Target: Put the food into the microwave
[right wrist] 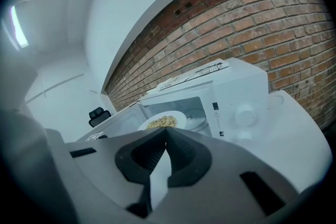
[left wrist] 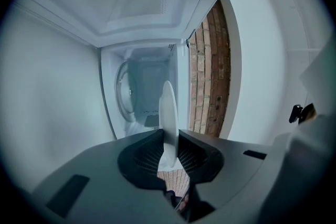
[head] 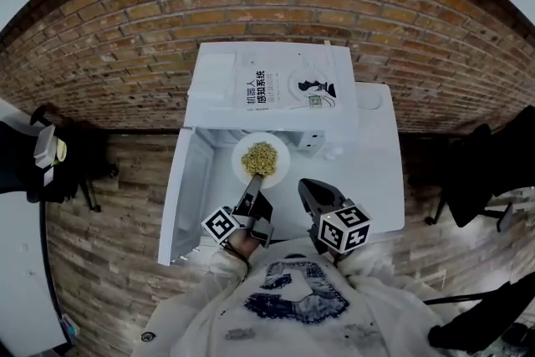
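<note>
Food (head: 260, 158) sits on the white plate (head: 281, 148) that my left gripper (left wrist: 169, 135) has clamped by the rim. Plate's right at the mouth of the open microwave (head: 276, 88), door (head: 178, 196) swung out to the left. My right gripper (right wrist: 166, 131) is pinched closed on nothing, just beside it.

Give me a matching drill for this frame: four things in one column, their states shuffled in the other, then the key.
Things:
1. plate
2. microwave door
3. right tongs
4. book

States:
A. lying flat on top of the microwave
B. shut, nothing between them
C. clamped by its rim in the left tongs
D. swung open

Pairs: 1-C, 2-D, 3-B, 4-A
</note>
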The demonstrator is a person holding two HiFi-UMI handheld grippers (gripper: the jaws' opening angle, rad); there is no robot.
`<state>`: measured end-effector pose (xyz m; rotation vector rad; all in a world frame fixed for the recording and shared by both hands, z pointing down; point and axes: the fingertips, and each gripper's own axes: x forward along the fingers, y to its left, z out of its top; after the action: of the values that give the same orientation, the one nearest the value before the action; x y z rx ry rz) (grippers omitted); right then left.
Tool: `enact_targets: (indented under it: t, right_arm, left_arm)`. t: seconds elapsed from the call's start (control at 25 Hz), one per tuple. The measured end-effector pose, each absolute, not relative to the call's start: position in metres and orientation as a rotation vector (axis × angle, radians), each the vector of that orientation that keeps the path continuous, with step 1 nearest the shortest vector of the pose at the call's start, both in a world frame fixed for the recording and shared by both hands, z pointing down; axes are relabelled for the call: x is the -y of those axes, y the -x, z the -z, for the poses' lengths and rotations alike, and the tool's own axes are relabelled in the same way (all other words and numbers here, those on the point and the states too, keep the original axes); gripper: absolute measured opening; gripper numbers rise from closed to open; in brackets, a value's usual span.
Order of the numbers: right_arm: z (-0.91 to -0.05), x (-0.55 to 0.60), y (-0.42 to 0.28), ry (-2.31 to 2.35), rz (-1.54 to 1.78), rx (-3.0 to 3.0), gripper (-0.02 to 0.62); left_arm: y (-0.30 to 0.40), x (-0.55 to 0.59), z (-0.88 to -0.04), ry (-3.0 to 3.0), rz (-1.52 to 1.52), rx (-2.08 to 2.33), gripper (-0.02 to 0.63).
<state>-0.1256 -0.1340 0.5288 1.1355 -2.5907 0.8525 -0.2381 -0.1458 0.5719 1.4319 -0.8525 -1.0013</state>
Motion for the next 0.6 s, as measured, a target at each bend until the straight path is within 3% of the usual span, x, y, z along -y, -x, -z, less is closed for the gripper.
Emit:
enact_targets:
  t: [0.6]
  right_arm:
    - [-0.530,0.139,0.123,-1.135,-0.837,2.578,0.014]
  left_arm:
    - [0.244,0.171,-0.595,-1.405,1.017,0.860,0.067]
